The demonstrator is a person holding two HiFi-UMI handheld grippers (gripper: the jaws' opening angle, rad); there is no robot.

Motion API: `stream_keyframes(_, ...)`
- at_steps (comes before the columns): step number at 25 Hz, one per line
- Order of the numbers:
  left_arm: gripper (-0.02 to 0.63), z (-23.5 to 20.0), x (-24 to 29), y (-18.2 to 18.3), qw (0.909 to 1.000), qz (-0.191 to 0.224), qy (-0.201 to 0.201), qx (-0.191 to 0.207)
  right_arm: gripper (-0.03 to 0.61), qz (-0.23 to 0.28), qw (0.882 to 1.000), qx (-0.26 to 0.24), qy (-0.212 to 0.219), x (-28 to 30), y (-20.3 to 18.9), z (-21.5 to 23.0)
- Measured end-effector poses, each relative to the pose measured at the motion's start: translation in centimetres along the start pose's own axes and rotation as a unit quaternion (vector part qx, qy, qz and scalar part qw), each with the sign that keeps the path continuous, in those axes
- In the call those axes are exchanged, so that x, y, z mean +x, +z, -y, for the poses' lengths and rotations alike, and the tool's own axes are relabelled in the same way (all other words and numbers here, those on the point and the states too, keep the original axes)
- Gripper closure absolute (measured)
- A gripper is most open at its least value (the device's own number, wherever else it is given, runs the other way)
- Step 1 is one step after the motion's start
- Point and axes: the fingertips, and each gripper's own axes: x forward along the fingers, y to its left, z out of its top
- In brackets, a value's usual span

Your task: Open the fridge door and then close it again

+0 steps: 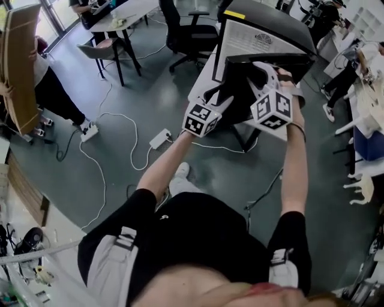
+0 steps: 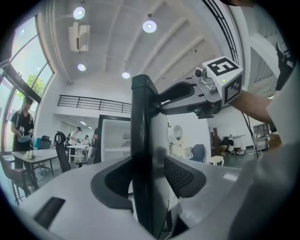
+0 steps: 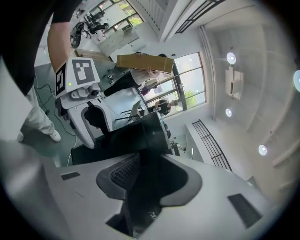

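In the head view a small fridge (image 1: 264, 36) stands ahead with its black door (image 1: 240, 78) swung out toward me. Both grippers hold onto the door's free edge. My left gripper (image 1: 223, 96) is lower on the edge, and my right gripper (image 1: 259, 69) is just above and to its right. In the left gripper view the door edge (image 2: 145, 140) stands upright between the jaws of my left gripper (image 2: 149, 187), with both pads against it. In the right gripper view the door (image 3: 136, 136) lies between the jaws of my right gripper (image 3: 147, 183). A dark gap shows beside the door there.
Grey floor with white cables and a power strip (image 1: 159, 139) lies to the left of my legs. A black office chair (image 1: 192, 30) and a table (image 1: 120, 18) stand behind. A person carries a cardboard sheet (image 1: 18, 66) at far left. White chairs (image 1: 360, 180) stand at right.
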Motion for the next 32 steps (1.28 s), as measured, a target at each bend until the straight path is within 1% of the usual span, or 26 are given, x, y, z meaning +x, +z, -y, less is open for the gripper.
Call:
stream_keyframes(3,0.410,5.6,-1.7,0.6,0.9999,-0.006,0.011,0.010,0.466,0.017,1.000,-0.017,0.000,-5.0,-0.9,-0.8)
stream_keyframes(5,0.410,9.5,-2.5,0.7,0.9998,-0.016,0.010,0.004,0.463,0.017,0.999,-0.030,0.008,-8.0,-2.1,-1.7)
stream_keyframes(7,0.410,13.4,-2.9,0.2,0.9996,-0.026,0.002,0.007,0.460,0.012,0.999,-0.043,0.009,-10.7,-3.7,-2.6)
stream_keyframes(11,0.410,20.4,-2.9,-0.5,0.9987,-0.038,-0.032,0.013,0.458,-0.001,0.999,-0.044,-0.002,-15.5,-6.9,-4.2)
stream_keyframes(15,0.410,25.1,-2.0,0.0,0.9966,-0.041,-0.069,0.014,0.457,-0.039,0.999,-0.026,-0.026,-18.6,-9.8,-4.2)
stream_keyframes(17,0.410,27.0,-1.4,0.0,0.9951,-0.045,-0.087,0.012,0.457,-0.058,0.998,-0.007,-0.038,-19.7,-11.2,-4.3)
stream_keyframes(19,0.410,28.6,-1.0,-0.2,0.9931,-0.055,-0.104,0.005,0.463,-0.067,0.996,0.032,-0.054,-20.9,-12.4,-4.7)
stream_keyframes(20,0.410,29.2,-1.0,-0.2,0.9921,-0.060,-0.110,-0.002,0.471,-0.067,0.994,0.061,-0.066,-21.4,-12.8,-4.8)
stream_keyframes(21,0.413,29.5,-1.0,0.0,0.9914,-0.063,-0.115,-0.010,0.486,-0.062,0.990,0.101,-0.080,-21.9,-13.0,-4.9)
stream_keyframes(22,0.417,29.7,-1.0,0.5,0.9910,-0.061,-0.118,-0.018,0.496,-0.053,0.982,0.152,-0.099,-22.3,-13.0,-4.8)
stream_keyframes(23,0.419,29.7,-1.2,1.0,0.9910,-0.054,-0.120,-0.022,0.519,-0.040,0.969,0.211,-0.120,-22.8,-13.1,-4.8)
stream_keyframes(24,0.419,29.7,-1.6,1.6,0.9913,-0.046,-0.121,-0.026,0.533,-0.028,0.951,0.274,-0.143,-23.3,-13.1,-5.0)
stream_keyframes(25,0.420,29.5,-2.1,2.0,0.9918,-0.037,-0.118,-0.032,0.541,-0.016,0.927,0.336,-0.165,-23.8,-13.2,-5.4)
stream_keyframes(26,0.428,28.9,-2.7,2.2,0.9925,-0.030,-0.109,-0.046,0.551,-0.007,0.900,0.395,-0.185,-24.3,-13.3,-6.2)
stream_keyframes(28,0.464,26.8,-4.2,2.4,0.9933,-0.018,-0.074,-0.087,0.569,0.002,0.842,0.496,-0.213,-24.8,-13.8,-8.5)
stream_keyframes(29,0.490,25.8,-5.0,2.5,0.9929,-0.010,-0.055,-0.105,0.571,0.005,0.813,0.537,-0.223,-25.0,-14.2,-9.9)
stream_keyframes(30,0.513,24.9,-5.7,2.7,0.9925,0.000,-0.037,-0.117,0.574,0.007,0.787,0.571,-0.231,-25.2,-14.6,-11.2)
stream_keyframes(31,0.544,24.0,-6.4,2.8,0.9923,0.008,-0.020,-0.122,0.578,0.010,0.767,0.598,-0.234,-25.4,-15.1,-12.4)
stream_keyframes(32,0.582,23.3,-7.0,2.8,0.9923,0.014,-0.004,-0.123,0.583,0.013,0.752,0.617,-0.231,-25.5,-15.3,-13.5)
